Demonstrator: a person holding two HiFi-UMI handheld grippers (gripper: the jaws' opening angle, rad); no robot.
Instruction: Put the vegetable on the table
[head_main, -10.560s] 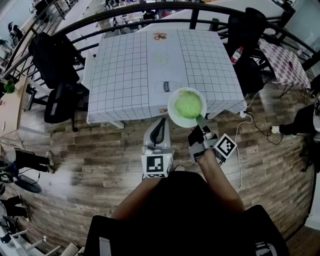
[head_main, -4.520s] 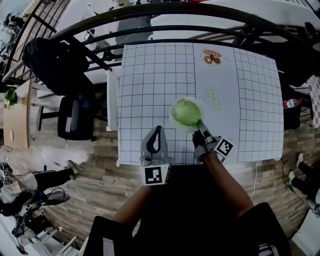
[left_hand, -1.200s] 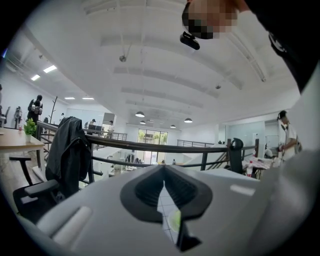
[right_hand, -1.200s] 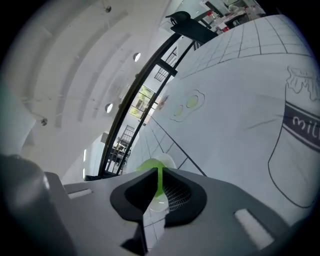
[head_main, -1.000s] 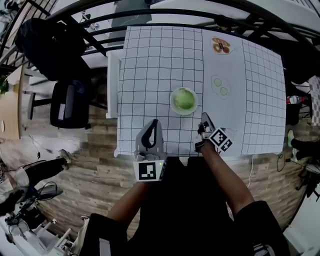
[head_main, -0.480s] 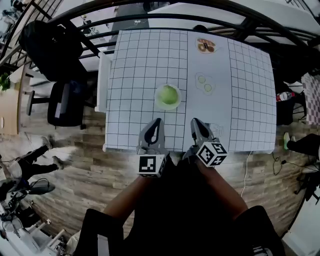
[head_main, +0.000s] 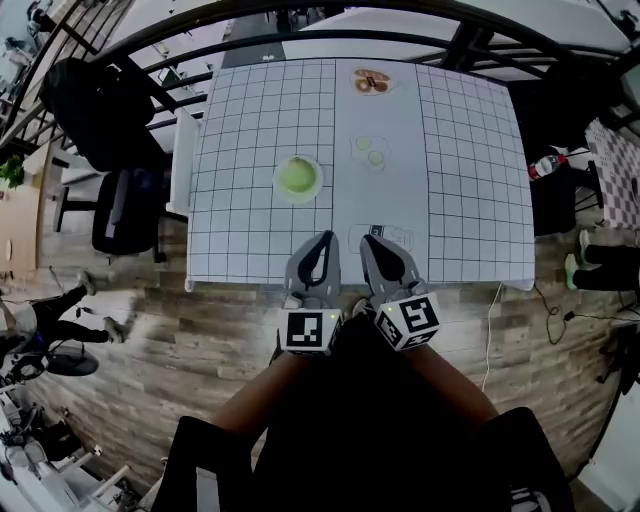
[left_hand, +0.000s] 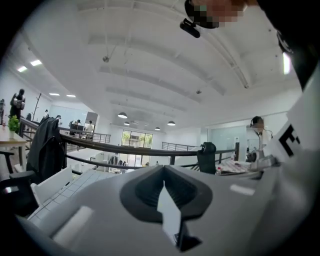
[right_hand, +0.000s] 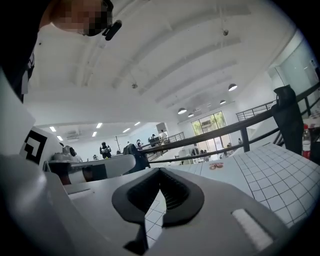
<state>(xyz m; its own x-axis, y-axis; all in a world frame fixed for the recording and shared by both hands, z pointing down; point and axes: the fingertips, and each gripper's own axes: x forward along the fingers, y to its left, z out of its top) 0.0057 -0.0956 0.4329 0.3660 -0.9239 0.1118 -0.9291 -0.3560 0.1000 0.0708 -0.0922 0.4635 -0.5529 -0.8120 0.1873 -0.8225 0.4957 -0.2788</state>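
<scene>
One white round plate (head_main: 278, 183) holding one green leafy vegetable (head_main: 298, 177) stands on the grid-patterned white table (head_main: 245, 120), left of centre. Two tools, left tool (head_main: 322, 243) and right tool (head_main: 368, 244), lie at the near edge, each closed and empty, with the vegetable farther out, well apart.

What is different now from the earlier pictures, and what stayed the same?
The right tool carried the plate with the vegetable onto the table, let go and drew back to the near edge, now shut and empty. The left tool stayed shut, holding nothing.
</scene>
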